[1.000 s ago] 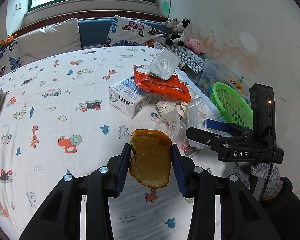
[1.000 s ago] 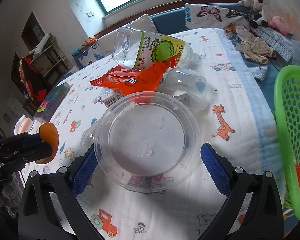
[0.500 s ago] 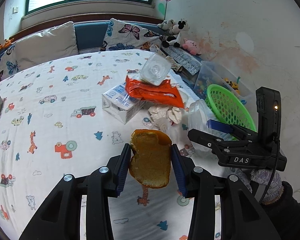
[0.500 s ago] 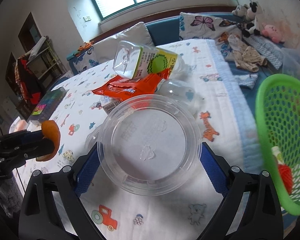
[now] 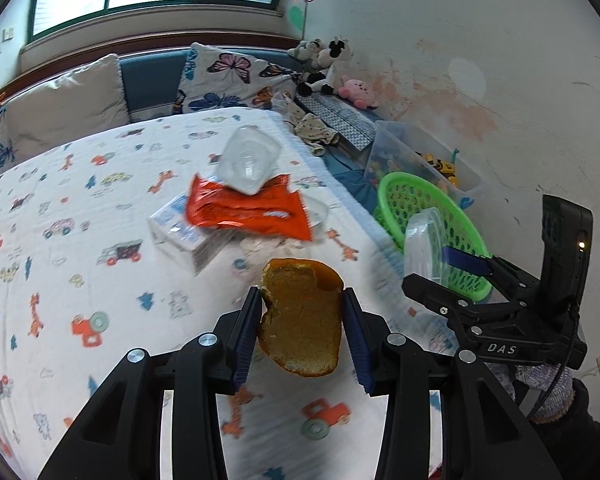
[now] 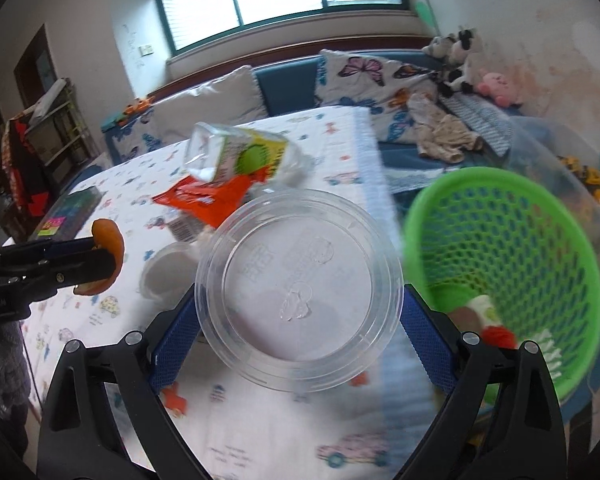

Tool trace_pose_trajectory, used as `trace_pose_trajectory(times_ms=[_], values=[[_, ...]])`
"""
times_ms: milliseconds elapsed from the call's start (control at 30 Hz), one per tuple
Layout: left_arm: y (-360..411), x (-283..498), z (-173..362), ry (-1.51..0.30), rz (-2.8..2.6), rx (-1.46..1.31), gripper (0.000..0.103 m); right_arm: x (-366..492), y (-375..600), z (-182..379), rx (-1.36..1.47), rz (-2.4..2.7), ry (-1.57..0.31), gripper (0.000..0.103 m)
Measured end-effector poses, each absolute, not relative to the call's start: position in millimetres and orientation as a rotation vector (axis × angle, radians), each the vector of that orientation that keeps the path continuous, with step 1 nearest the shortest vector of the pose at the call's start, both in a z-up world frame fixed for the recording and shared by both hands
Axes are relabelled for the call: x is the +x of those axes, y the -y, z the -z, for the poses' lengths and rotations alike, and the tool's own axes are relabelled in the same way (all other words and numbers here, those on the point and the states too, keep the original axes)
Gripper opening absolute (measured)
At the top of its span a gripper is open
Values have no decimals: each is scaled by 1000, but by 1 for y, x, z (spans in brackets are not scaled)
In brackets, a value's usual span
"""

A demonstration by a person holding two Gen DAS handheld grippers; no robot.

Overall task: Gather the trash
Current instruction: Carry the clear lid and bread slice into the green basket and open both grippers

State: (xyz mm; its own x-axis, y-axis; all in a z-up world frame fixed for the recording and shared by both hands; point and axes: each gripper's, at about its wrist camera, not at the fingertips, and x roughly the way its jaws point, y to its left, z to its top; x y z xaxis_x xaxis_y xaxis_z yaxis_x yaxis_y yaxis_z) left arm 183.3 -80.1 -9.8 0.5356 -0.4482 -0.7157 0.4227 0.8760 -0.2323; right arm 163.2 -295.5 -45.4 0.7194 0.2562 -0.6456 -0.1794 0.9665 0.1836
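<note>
Left gripper (image 5: pixel 300 332) stands narrow, its blue pads clamped on one piece of orange peel with a pale pithy inside (image 5: pixel 302 320), held above the white bed sheet printed with cartoon vehicles and animals (image 5: pixel 80 248). Right gripper (image 6: pixel 300 312) stands wide, its pads pressed against the rim of one round clear plastic lid (image 6: pixel 298 290), which hangs over the sheet's right edge, just beside the green plastic mesh basket (image 6: pixel 540 264). That one basket sits off the bed's right side and already has a few scraps in its bottom. Between the two grippers the sheet lies bare. Farther back sits a pile: one orange-red foil snack wrapper (image 5: pixel 248 210), one clear square plastic bottle with a yellow-green label (image 6: pixel 240 152) on top of it, and one white and blue carton (image 5: pixel 184 236) beneath.
</note>
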Motion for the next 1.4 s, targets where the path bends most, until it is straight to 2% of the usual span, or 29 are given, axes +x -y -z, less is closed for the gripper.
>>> trace_pose_trajectory(times_ms=[767, 1400], values=[[205, 222, 3, -898, 647, 73, 40, 157, 410, 54, 91, 87, -783, 94], [257, 244, 12, -932, 681, 104, 40, 175, 446, 81, 113, 163, -840, 95]])
